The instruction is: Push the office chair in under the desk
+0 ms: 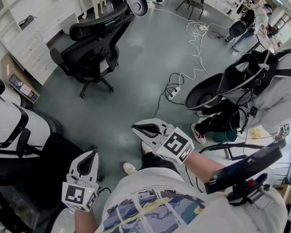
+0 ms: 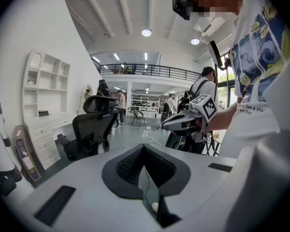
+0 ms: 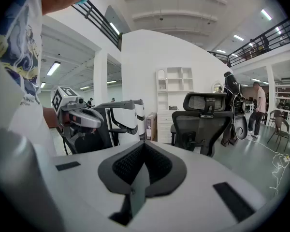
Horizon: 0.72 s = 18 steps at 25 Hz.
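Observation:
A black mesh office chair (image 1: pixel 94 47) stands free on the grey floor at the upper left, beside a white shelf-and-drawer unit (image 1: pixel 34 42). It also shows in the left gripper view as the black chair (image 2: pixel 94 127) and in the right gripper view as the black chair (image 3: pixel 203 120). No desk can be made out for certain. My left gripper (image 1: pixel 88 155) is held low near my body, shut and empty. My right gripper (image 1: pixel 137 127) points left, well short of the chair, also shut and empty. Each gripper shows in the other's view: right gripper (image 2: pixel 183 121), left gripper (image 3: pixel 79 117).
White-and-black chairs (image 1: pixel 9 125) stand close at my left. A person with a black backpack (image 1: pixel 252 76) is at the right beside a dark chair shell (image 1: pixel 203 91). Cables and a power strip (image 1: pixel 174 92) lie across the floor between me and the far room.

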Tool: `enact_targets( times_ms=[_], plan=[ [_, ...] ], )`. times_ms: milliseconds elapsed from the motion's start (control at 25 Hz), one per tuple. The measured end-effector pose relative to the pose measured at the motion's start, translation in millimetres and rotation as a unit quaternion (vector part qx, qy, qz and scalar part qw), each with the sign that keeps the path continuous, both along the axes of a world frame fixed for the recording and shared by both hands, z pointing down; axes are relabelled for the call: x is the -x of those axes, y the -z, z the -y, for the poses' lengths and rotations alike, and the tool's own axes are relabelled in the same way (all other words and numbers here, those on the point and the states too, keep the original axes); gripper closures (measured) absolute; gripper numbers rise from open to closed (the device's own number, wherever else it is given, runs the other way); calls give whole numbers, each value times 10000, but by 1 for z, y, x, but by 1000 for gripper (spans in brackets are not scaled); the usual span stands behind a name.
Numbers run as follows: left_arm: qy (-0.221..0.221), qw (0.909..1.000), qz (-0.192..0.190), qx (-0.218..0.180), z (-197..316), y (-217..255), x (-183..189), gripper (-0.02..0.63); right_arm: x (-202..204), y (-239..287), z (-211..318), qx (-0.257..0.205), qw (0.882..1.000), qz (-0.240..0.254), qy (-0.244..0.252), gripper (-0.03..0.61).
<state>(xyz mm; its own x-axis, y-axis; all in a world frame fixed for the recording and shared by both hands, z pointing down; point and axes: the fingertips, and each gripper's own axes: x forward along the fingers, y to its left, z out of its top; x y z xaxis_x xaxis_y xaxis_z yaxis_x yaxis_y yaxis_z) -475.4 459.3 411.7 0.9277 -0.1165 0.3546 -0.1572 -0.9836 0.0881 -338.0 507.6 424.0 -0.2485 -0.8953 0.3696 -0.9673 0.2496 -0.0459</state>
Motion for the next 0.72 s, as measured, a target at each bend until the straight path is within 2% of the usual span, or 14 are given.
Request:
enact_targets(
  times_ms=[320,480,720],
  plan=[
    [-5,10000,16,-56,-8,2,-20,601,-14,8,-3,-135,9998,5,168,554],
    [13,10000,66,-54,-9,-1,-41,601,-38,-4,-6,7,9998,4,181,554],
    [215,9996,98,-174,9,-1,-86,600,-91,-12,16,-8,9997,64,222,554]
  ],
)
